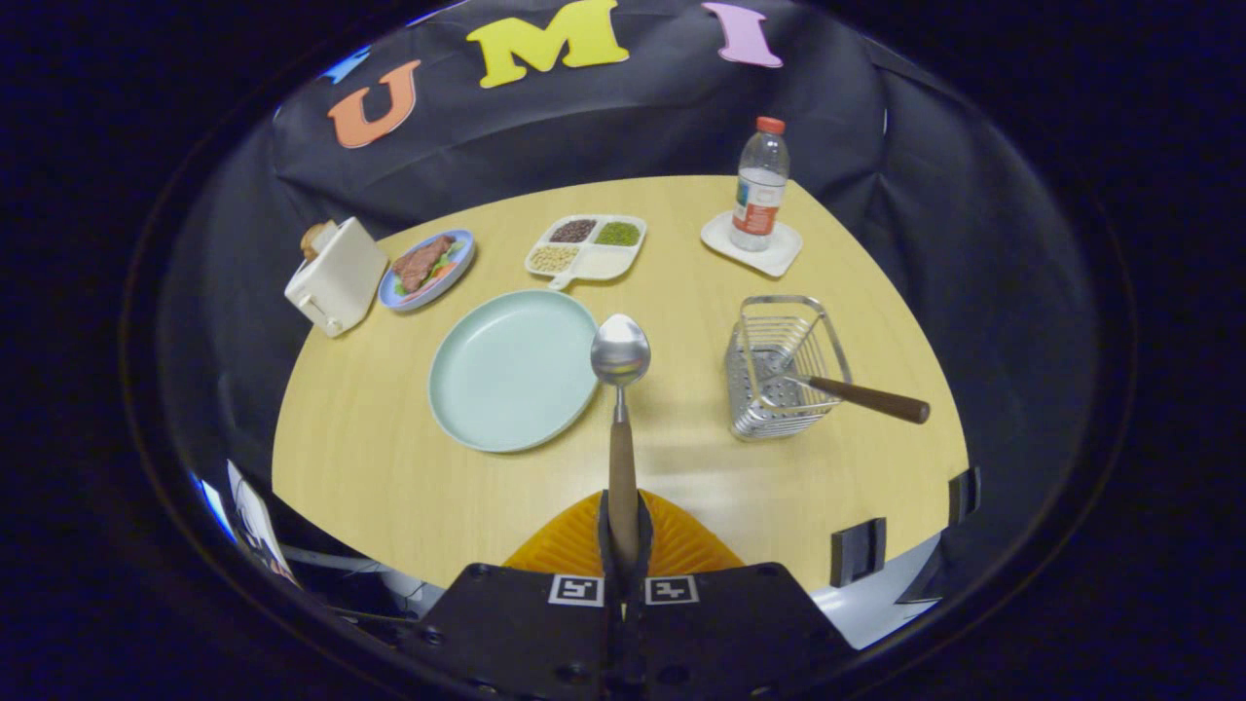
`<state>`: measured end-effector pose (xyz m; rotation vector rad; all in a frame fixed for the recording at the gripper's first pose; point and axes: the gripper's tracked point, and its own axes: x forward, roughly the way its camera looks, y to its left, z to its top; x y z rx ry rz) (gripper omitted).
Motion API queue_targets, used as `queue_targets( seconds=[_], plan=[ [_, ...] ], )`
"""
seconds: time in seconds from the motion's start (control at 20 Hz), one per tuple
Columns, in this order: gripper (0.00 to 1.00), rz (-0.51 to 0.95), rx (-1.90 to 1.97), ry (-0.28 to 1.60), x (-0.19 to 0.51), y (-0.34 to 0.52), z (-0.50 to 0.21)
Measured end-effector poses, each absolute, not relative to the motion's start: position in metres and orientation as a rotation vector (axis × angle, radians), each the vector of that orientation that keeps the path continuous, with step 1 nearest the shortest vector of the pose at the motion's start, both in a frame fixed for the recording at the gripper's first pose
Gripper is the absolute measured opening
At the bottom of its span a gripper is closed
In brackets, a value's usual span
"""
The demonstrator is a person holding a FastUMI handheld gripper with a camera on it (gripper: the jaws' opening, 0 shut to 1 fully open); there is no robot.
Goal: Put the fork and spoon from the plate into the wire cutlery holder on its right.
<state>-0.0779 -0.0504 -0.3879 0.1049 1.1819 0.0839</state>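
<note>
Spoon (621, 389) pinched by its wooden handle between closed gripper (623, 531) fingers, bowl raised above table (681, 467), beside right rim of plate (513, 370). Fork (857, 394) already leaning in holder (784, 365) near right table edge. Toward far edge: bottle (759, 185), divided tray (586, 245), toaster (334, 276).

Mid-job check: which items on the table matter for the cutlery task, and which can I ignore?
Job: spoon clamped in the tool; fork already in the wire holder; plate.

Ignore: toaster, food plate, divided tray, bottle on coaster.
</note>
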Motion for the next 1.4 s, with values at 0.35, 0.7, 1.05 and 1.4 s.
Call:
queue_targets(
  seconds=[0.35,0.7,1.05,1.4],
  plan=[
    [0.01,-0.001,0.153,1.169,-0.069,-0.110,-0.376],
    [0.01,-0.019,0.135,1.148,-0.066,-0.131,-0.359],
    [0.06,-0.038,0.098,1.103,-0.047,-0.139,-0.352],
    [0.20,-0.025,0.046,0.950,-0.021,-0.130,-0.319]
  ],
)
